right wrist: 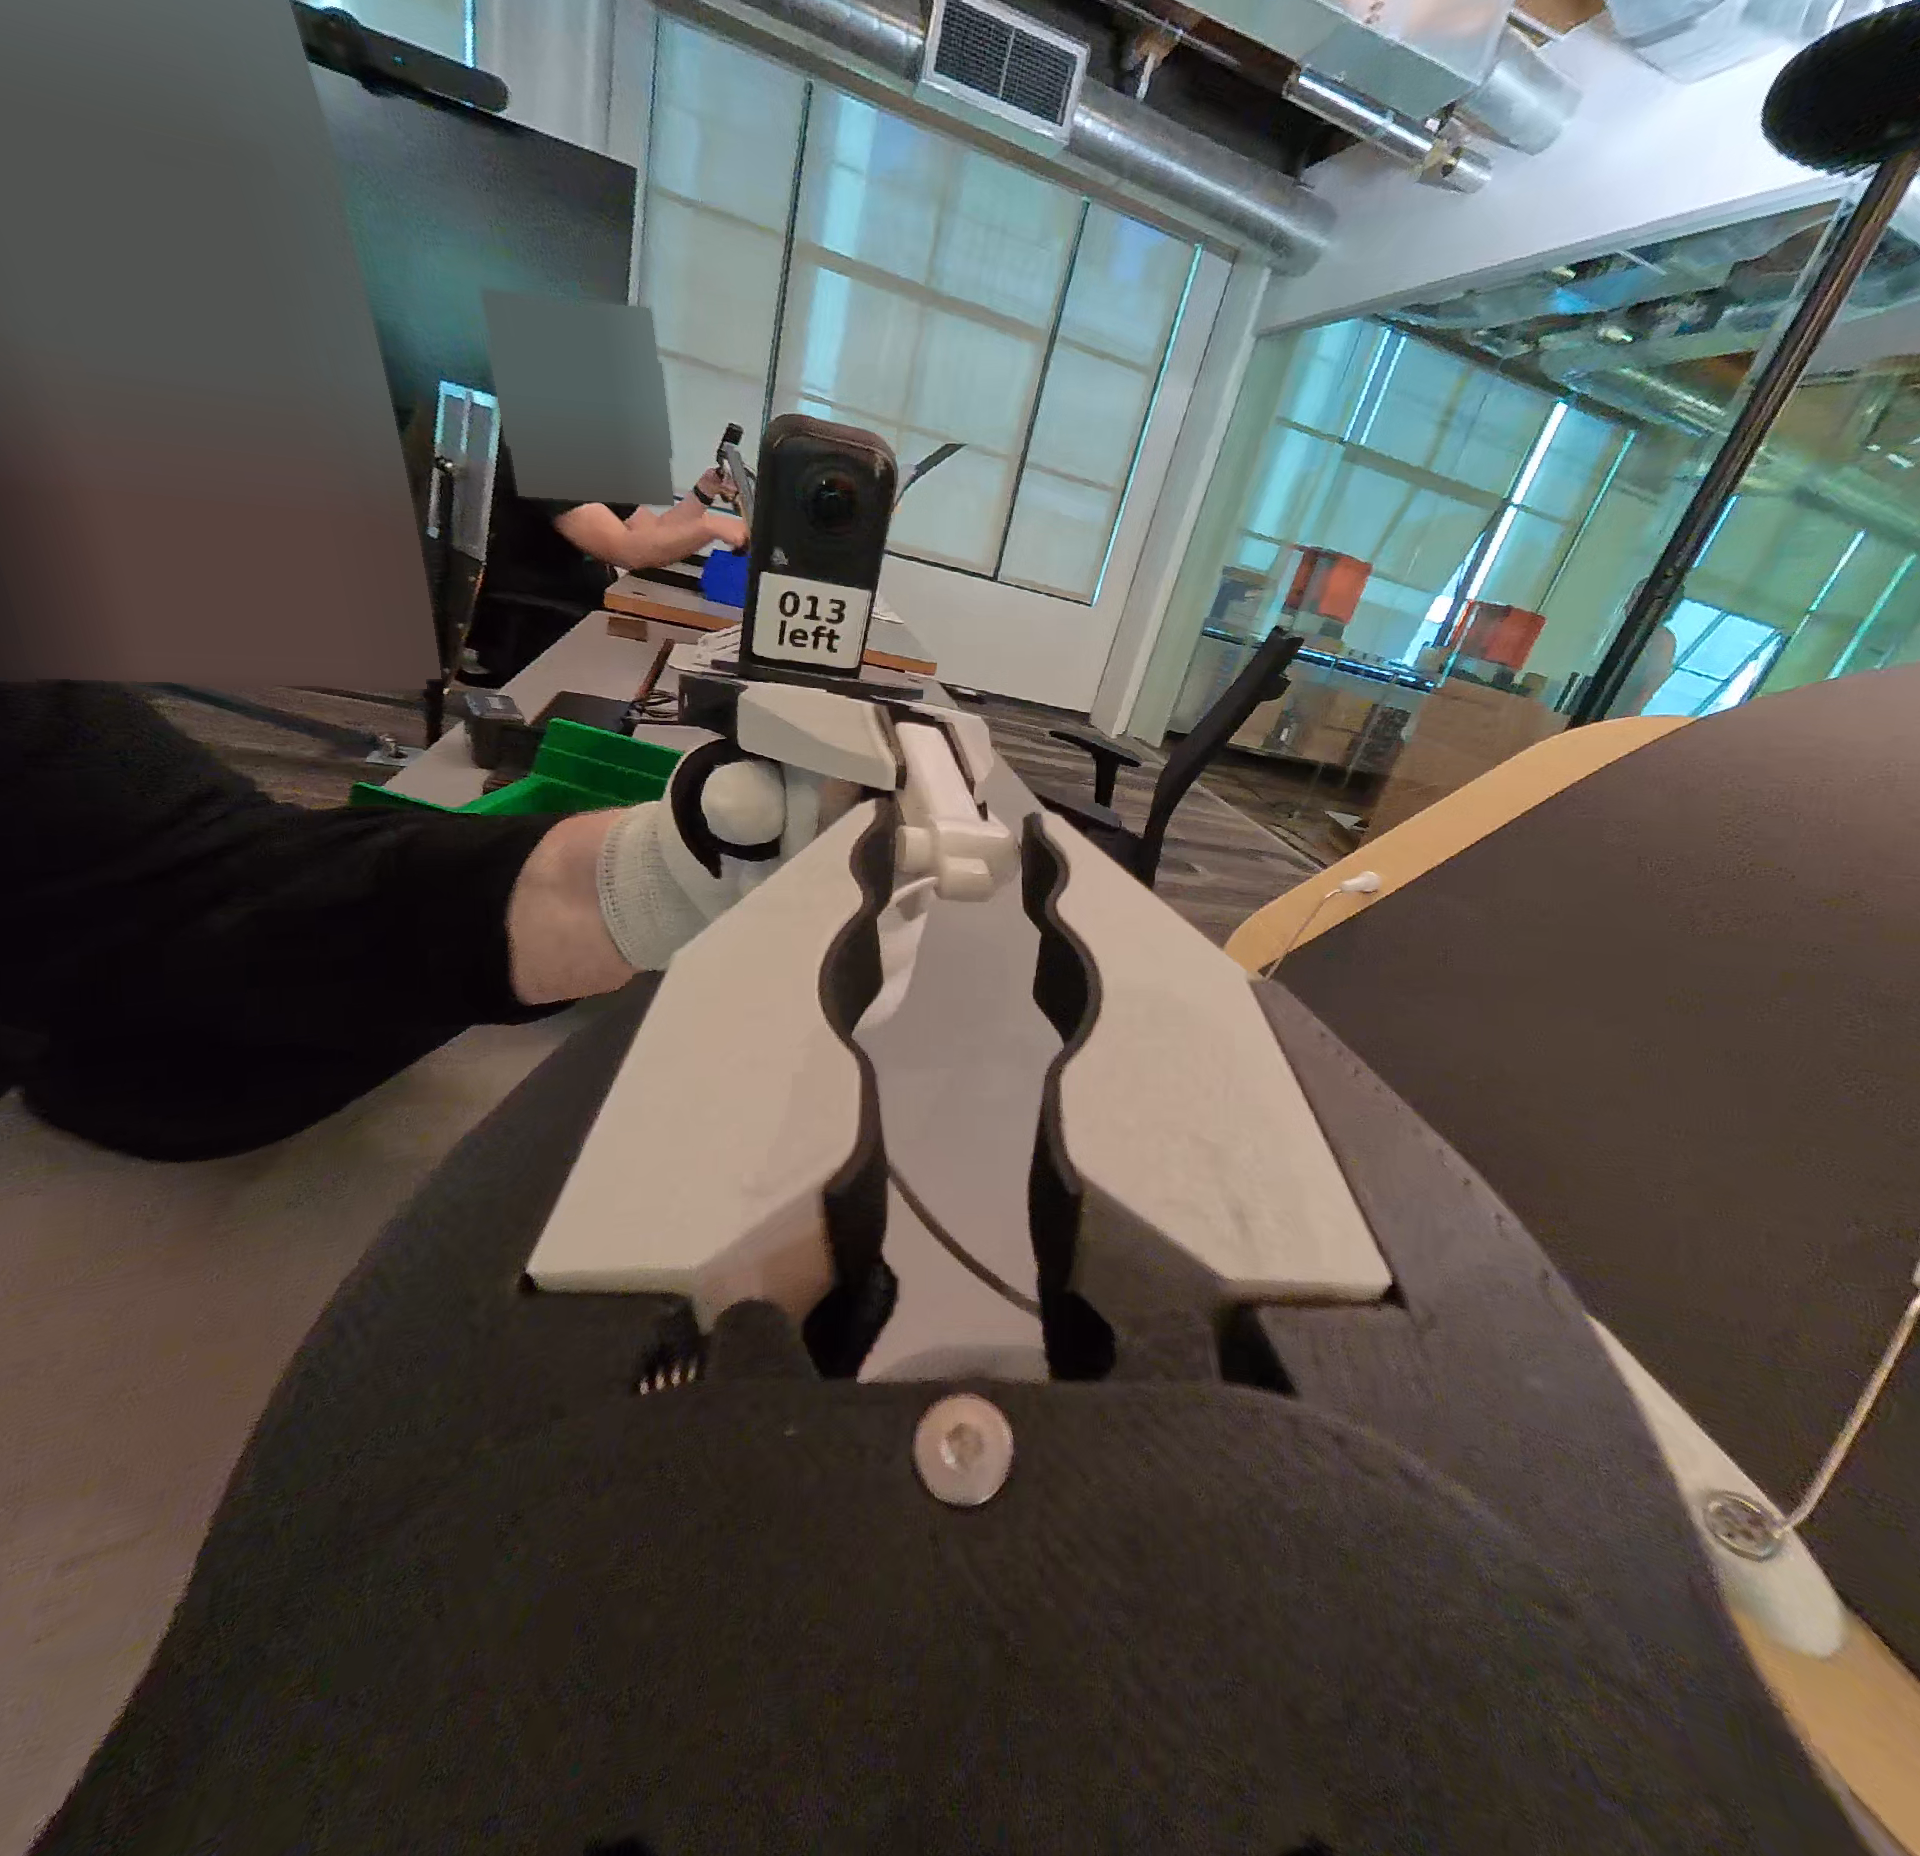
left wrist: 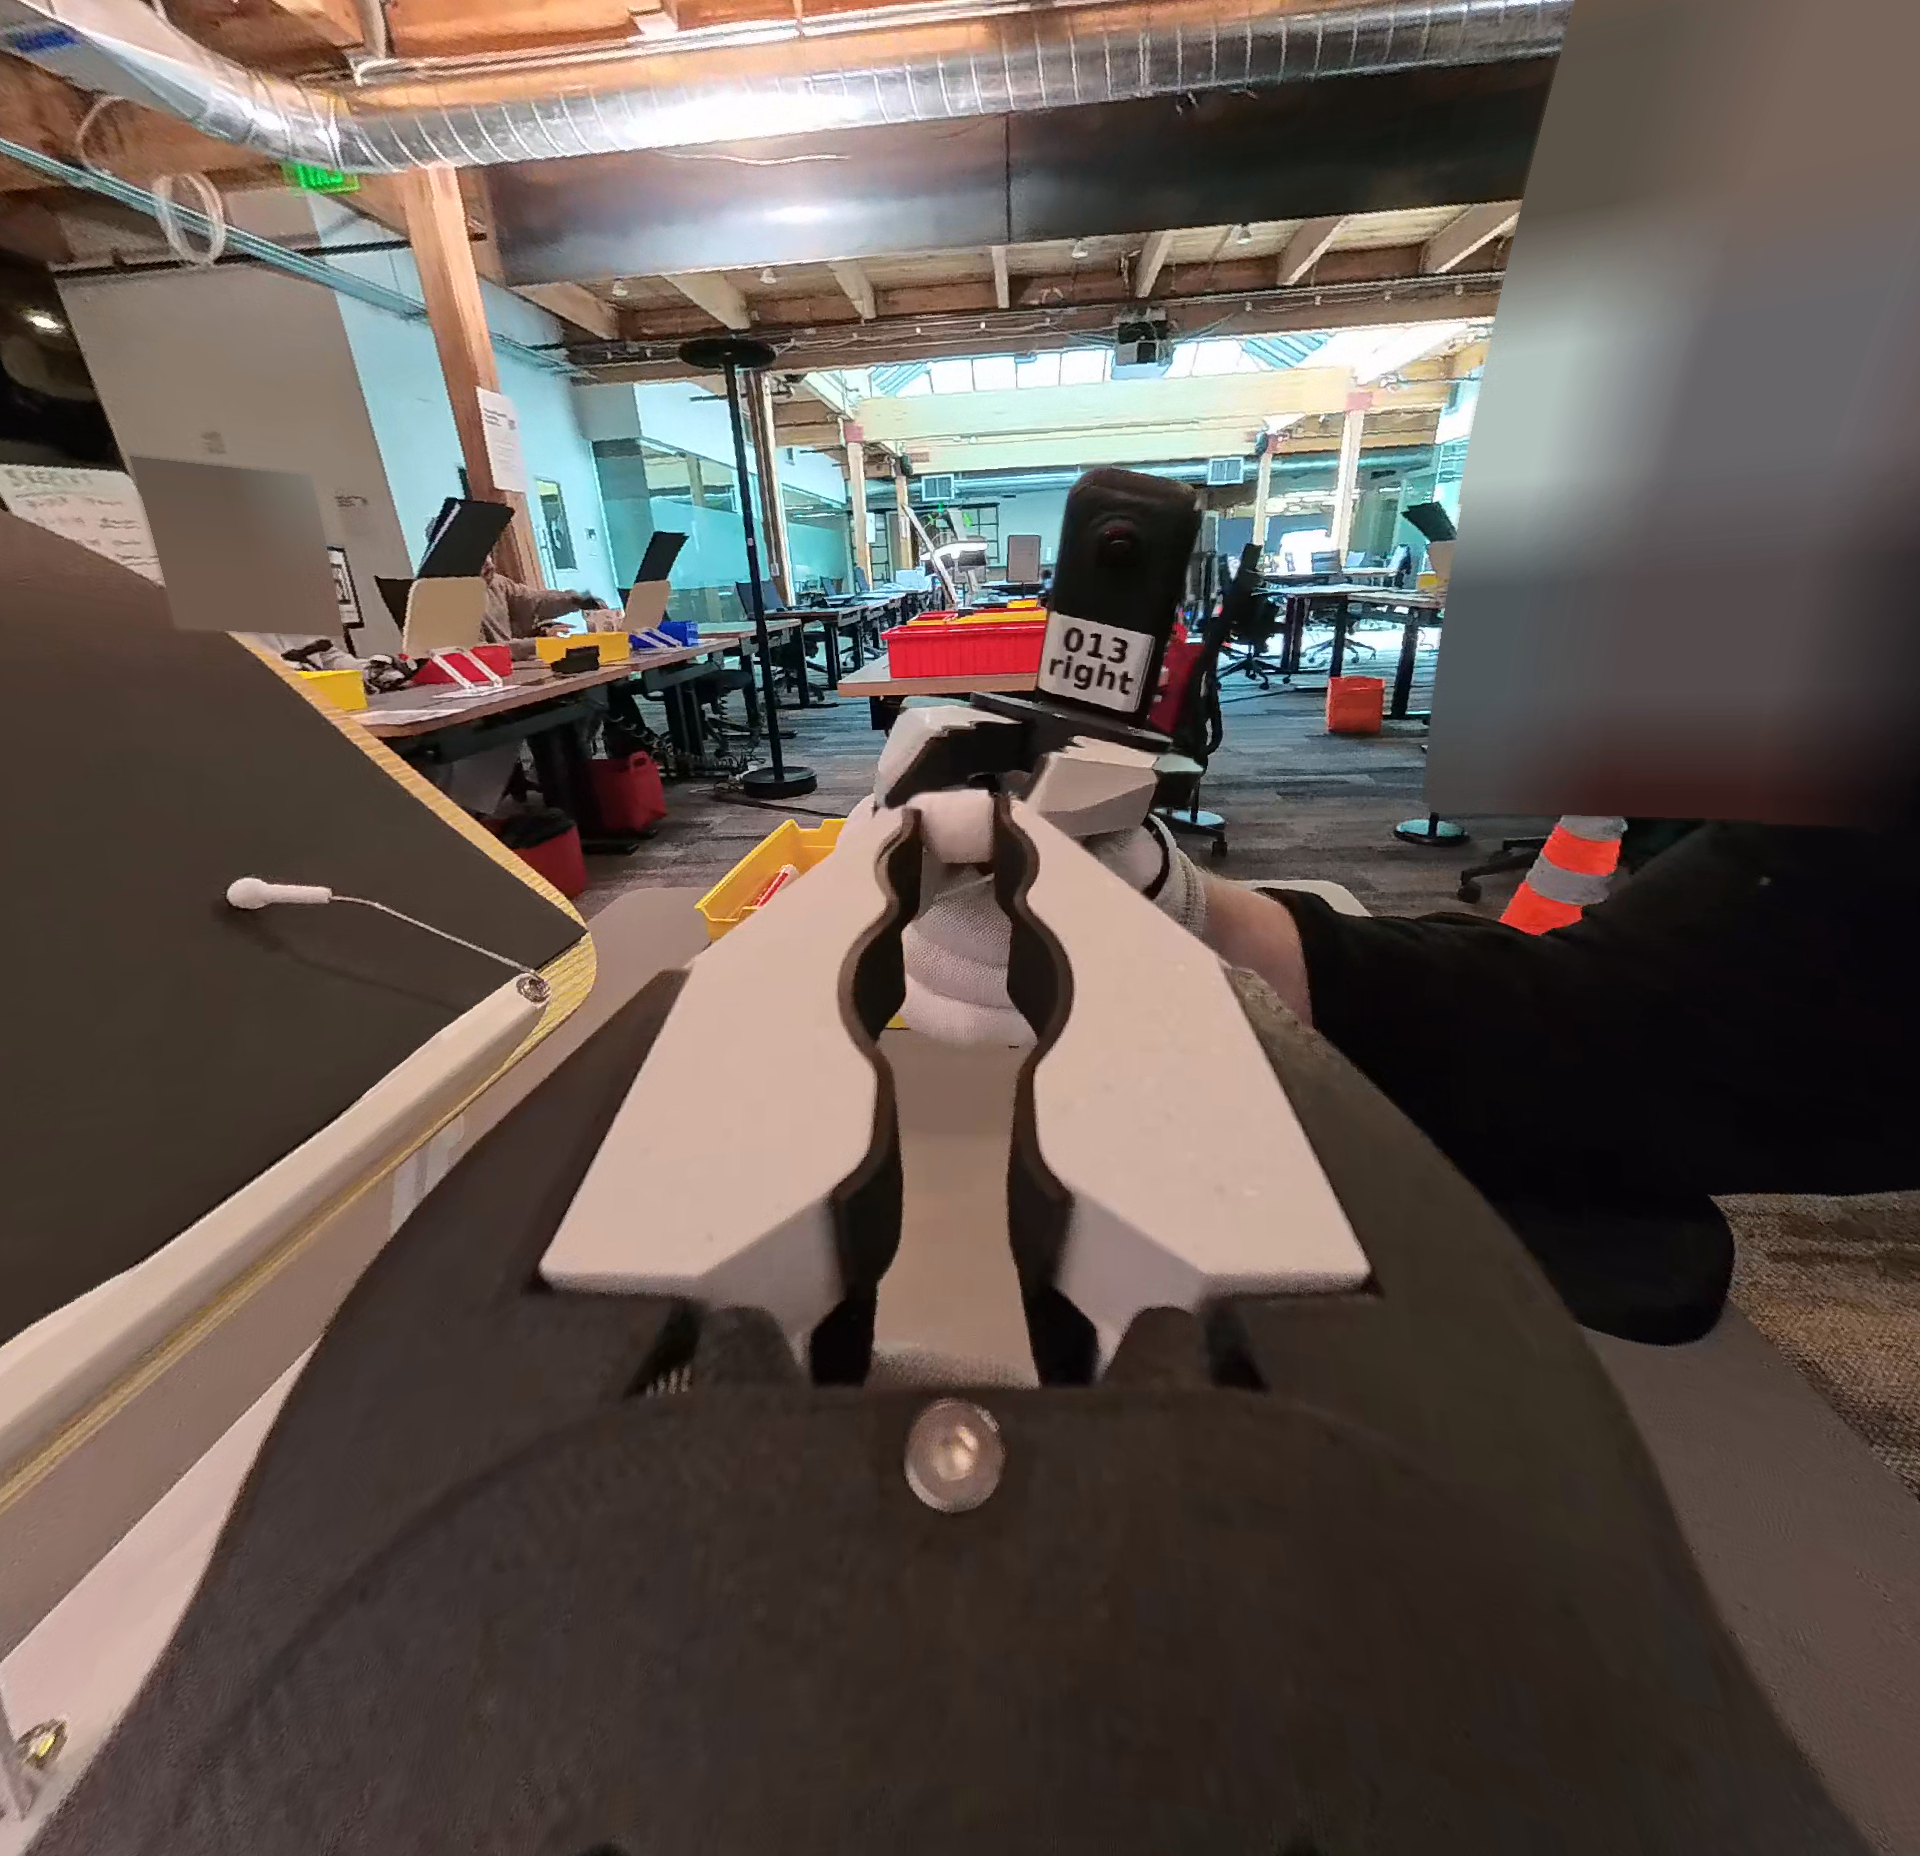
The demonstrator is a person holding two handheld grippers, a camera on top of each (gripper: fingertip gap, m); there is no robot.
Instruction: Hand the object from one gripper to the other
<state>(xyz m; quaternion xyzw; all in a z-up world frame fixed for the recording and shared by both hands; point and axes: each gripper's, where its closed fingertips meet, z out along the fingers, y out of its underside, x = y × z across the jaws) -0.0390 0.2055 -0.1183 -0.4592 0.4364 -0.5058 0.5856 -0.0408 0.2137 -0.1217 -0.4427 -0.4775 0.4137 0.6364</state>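
Right wrist view shows the white, elongated plastic piece [right wrist: 951, 835] with a thin trailing cord held in mid-air between the two tools, above the grey table [right wrist: 156, 1339]. The left gripper [right wrist: 914, 757] appears clamped on its far end. The right gripper [right wrist: 954, 819] stands with its jaws apart, one on each side of the near end, not yet pinching.

Risks, as a judgement:
- If the left gripper releases before the right jaws close, the piece drops to the table.
- An off-centre closure could twist the piece out of line.
- The cord could catch between the pads.

The long axis runs along the line joining the two tools, and the blunt near end points into the right gripper.
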